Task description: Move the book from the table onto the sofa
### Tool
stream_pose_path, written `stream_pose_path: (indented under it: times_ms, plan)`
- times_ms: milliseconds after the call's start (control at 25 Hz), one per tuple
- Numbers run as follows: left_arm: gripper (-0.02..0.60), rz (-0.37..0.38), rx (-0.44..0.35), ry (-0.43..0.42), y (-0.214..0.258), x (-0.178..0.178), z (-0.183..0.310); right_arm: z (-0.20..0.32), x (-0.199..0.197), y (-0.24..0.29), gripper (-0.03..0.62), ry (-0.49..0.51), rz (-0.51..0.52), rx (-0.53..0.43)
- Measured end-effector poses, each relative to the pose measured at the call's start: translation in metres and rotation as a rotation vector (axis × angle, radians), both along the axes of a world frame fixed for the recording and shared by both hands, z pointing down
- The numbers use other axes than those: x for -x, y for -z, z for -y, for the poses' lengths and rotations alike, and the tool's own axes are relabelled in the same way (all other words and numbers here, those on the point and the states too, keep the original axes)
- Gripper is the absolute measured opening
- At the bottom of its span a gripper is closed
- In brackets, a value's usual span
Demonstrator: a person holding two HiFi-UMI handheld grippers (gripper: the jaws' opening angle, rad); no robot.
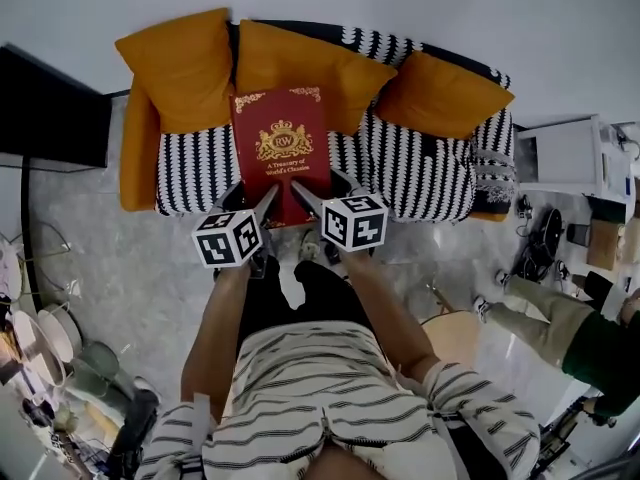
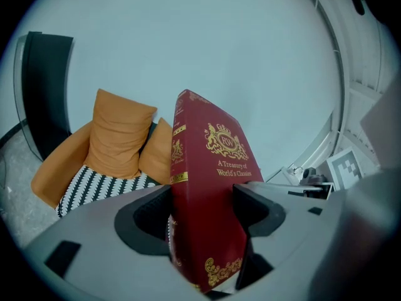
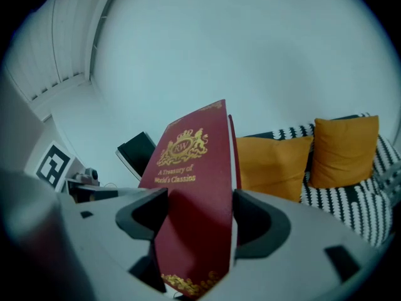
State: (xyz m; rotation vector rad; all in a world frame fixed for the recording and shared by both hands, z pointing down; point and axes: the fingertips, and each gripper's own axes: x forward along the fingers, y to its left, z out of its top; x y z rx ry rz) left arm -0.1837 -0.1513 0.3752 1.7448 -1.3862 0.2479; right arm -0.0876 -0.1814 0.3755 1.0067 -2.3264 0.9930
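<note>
Gripping the red book [image 1: 281, 148] at its 6 o'clock edge: my left tool [image 1: 266, 204] and right tool [image 1: 303, 196] both clamped on it, over the sofa [image 1: 420, 173].

We look down on a black-and-white patterned sofa [image 1: 420, 173] standing on a pale grey marbled floor [image 1: 120, 258]. Three orange cushions rest along its back: a left cushion [image 1: 185, 68], a middle cushion [image 1: 300, 63] and a right cushion [image 1: 440, 93]. An orange cover [image 1: 138, 153] wraps the arm at the picture's left.
</note>
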Motion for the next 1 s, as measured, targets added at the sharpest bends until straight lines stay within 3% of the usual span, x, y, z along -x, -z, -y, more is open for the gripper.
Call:
stream_pose_path:
  times_ms: [480,1000]
  plan:
    - [0.311,-0.031,0.085,-0.043,-0.078,0.019,0.023,0.018,0.016,-0.077,0.345,-0.075,-0.029,0.07]
    - [0.311,-0.044,0.17,-0.047,-0.186,0.011,0.037,0.031,0.008,-0.185,0.342,-0.099,-0.05,0.135]
